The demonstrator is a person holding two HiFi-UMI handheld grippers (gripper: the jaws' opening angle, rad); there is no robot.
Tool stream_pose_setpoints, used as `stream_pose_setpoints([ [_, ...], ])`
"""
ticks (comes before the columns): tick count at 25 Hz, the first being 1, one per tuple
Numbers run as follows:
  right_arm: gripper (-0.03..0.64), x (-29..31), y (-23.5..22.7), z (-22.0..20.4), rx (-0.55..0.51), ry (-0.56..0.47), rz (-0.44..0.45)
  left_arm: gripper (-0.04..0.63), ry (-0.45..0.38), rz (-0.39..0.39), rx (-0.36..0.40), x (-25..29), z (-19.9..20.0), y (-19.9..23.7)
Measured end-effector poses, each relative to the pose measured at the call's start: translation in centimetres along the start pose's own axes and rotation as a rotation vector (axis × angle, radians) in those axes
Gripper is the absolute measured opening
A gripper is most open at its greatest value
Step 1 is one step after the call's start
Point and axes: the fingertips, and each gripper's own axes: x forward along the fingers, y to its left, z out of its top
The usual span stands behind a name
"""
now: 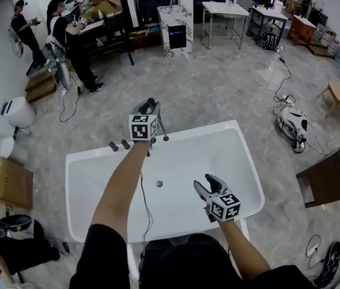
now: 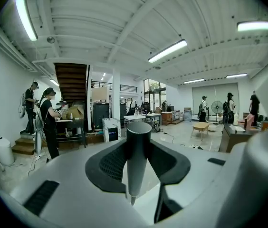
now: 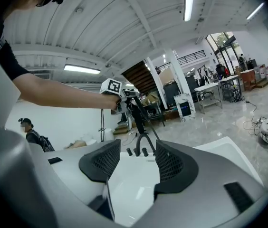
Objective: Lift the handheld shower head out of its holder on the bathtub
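The left gripper (image 1: 146,112) is clamped on the handheld shower head (image 2: 138,148): in the left gripper view its two dark ribbed pads press against either side of the dark, tapering handle, which stands upright between them with its rounded end toward the room. From the head view the shower head sits in the air above the far rim of the white bathtub (image 1: 206,132), apart from the dark faucet knobs (image 1: 119,145) on that rim, and a thin dark hose (image 1: 163,128) runs from it down toward the rim fittings. The right gripper view shows the same thing from the side (the arm stretched out, the marker cube at the wrist, the hose slanting down to the arched spout (image 3: 143,139)). Which of the rim fittings is the holder cannot be made out. The right gripper (image 1: 206,184) hovers over the near right part of the tub basin with its jaws set apart at a moderate width and nothing between them; only the white tub interior shows through the gap. The drain (image 1: 159,184) lies in the tub floor between the two arms. Two people (image 1: 67,41) stand by a cluttered table far off at the upper left.
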Motion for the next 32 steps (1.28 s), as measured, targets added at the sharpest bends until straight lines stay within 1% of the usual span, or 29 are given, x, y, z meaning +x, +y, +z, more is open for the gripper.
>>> stream_pose_setpoints([
  [4, 0.219, 0.3, 1.9, 2.3, -0.019, -0.038, 0.027, 0.130, -0.025, 0.025, 0.020, -2.0, 2.7, 1.0],
  [8, 0.219, 0.2, 3.1, 3.6, -0.079, -0.058, 0.056, 0.132, -0.077, 0.054, 0.026, -3.4, 5.2, 1.5],
  [15, 0.212, -0.4, 4.6, 6.2, -0.092, -0.107, 0.087, 0.130, -0.120, 0.096, 0.038, -6.2, 9.1, 2.4],
  [18, 0.169, -0.6, 3.7, 6.9, -0.098, -0.114, 0.081, 0.132, -0.138, 0.111, 0.041, -6.7, 10.3, 2.5],
  [24, 0.046, -1.0, 3.3, 8.0, -0.113, -0.136, 0.081, 0.132, -0.153, 0.130, 0.053, -7.8, 11.4, 2.8],
  [28, 0.006, -1.3, 2.6, 8.7, -0.145, -0.161, 0.062, 0.132, -0.161, 0.145, 0.042, -8.0, 11.3, 3.1],
  [32, 0.003, -1.6, 2.0, 9.2, -0.180, -0.170, 0.030, 0.132, -0.151, 0.144, 0.056, -8.2, 11.0, 3.0],
])
